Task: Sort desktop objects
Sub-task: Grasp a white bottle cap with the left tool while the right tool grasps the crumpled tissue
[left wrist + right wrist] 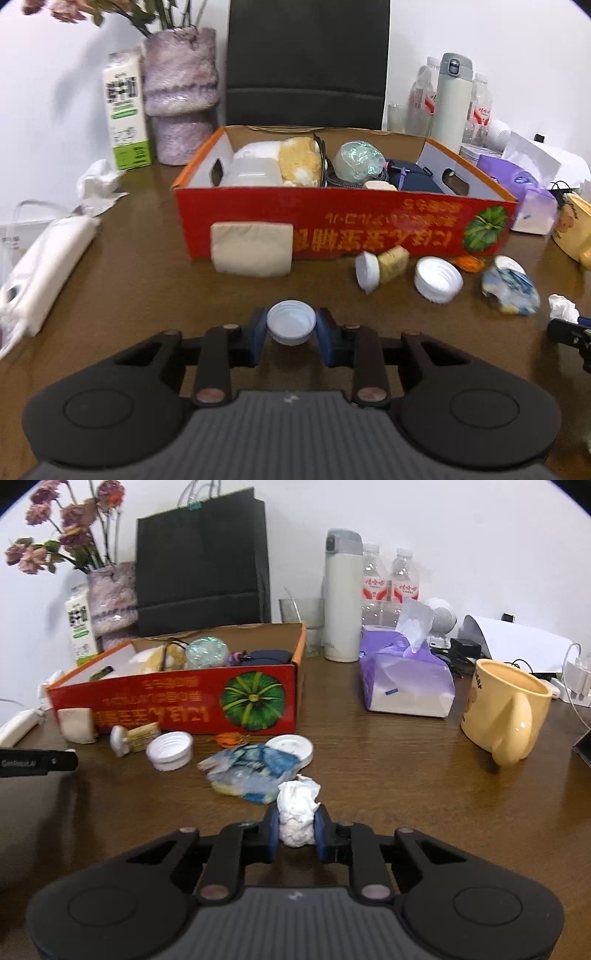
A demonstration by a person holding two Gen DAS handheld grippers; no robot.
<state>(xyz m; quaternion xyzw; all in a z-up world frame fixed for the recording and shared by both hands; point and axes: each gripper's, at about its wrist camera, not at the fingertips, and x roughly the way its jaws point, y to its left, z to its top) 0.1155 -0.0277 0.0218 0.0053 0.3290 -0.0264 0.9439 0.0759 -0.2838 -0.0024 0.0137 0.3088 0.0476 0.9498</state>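
Note:
My left gripper (291, 328) is shut on a small white bottle cap (291, 322), open side up, above the brown table in front of the red cardboard box (343, 229). My right gripper (297, 829) is shut on a crumpled white tissue ball (297, 812). Just beyond it lie a blue-and-white crumpled wrapper (251, 773), a white round lid (291, 748) and a wide white screw cap (170, 751). The box holds several items, including a white container (255, 166) and a shiny bundle (358, 158).
A beige tissue pack (252, 249) leans on the box front, beside a small capped bottle (382, 267). A yellow mug (506, 710), purple tissue pack (404, 679), white thermos (342, 594), water bottles (391, 583), black bag (201, 561), vase (181, 96) and milk carton (125, 110) ring the table.

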